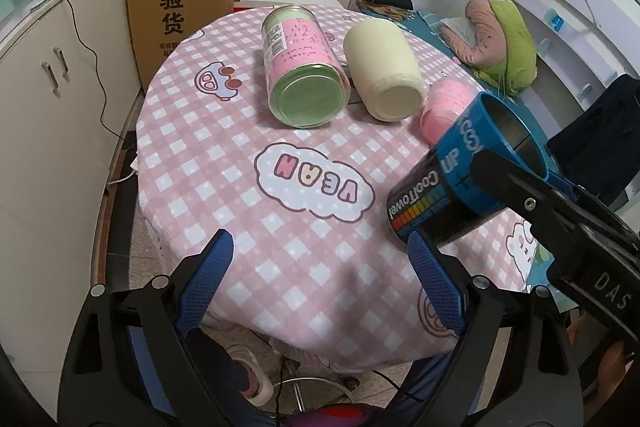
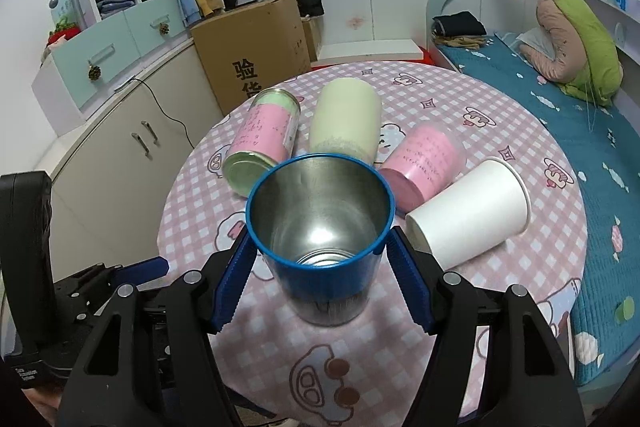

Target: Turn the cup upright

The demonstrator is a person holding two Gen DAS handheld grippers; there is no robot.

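Right gripper [image 2: 318, 269] grasping cup [image 2: 320, 227] — we finish rotating, land base flat on worktop [image 2: 480, 307], then release; left gripper [image 1: 320, 291] released.

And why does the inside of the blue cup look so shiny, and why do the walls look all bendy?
In the right wrist view, the blue cup has a bare metal inside that mirrors the room light as a bright glare patch near its bottom. In both views the fisheye lens bows straight lines, like the cabinet edges, and darkens the corners. In the left wrist view the cup is slightly blurred at its lower end.
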